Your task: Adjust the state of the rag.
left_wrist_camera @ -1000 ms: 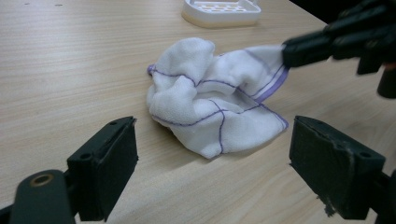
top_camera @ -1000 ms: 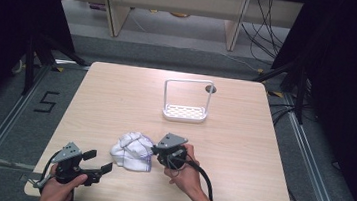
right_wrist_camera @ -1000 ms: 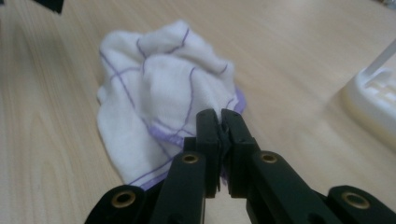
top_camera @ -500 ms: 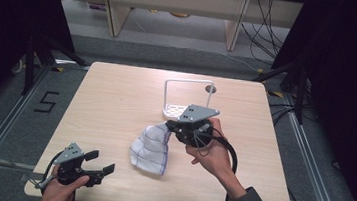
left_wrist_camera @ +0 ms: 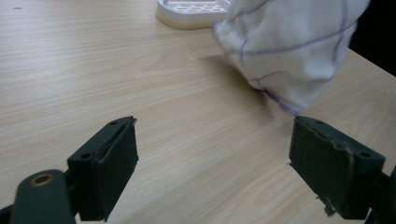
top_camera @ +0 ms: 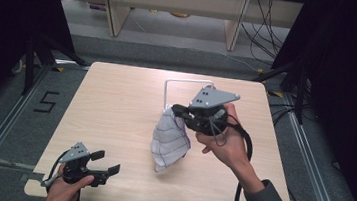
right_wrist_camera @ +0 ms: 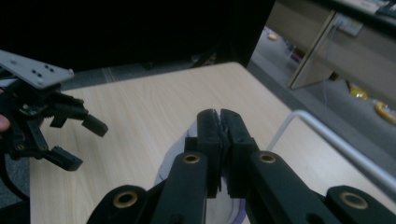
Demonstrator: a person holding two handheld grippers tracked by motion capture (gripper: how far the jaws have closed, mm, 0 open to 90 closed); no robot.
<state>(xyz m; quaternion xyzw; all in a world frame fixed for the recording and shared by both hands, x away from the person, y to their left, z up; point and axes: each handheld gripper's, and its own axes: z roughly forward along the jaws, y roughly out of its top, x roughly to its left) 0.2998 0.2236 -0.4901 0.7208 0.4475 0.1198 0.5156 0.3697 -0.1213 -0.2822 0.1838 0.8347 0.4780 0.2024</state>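
A white cloth with thin purple lines (top_camera: 170,139) hangs above the table's middle, gathered at its top corner. My right gripper (top_camera: 179,112) is shut on that corner, held up over the table. In the right gripper view its jaws (right_wrist_camera: 219,122) are pressed together, with a strip of the cloth (right_wrist_camera: 173,162) below them. My left gripper (top_camera: 105,163) rests low at the table's near left, open with nothing between its jaws. In the left gripper view the gripper (left_wrist_camera: 212,158) has the cloth's lower tip (left_wrist_camera: 289,51) hanging just beyond it, apart from the pads.
A white rack with a wire handle (top_camera: 185,84) stands behind the cloth toward the table's far side; its base (left_wrist_camera: 191,10) and rail (right_wrist_camera: 327,140) also appear in the gripper views. The wooden table (top_camera: 110,108) is bare at left. Dark floor and shelving surround it.
My right gripper has risen from the table's near edge toward the rack, lifting the cloth from a crumpled heap into a hanging drape. The left gripper has stayed put.
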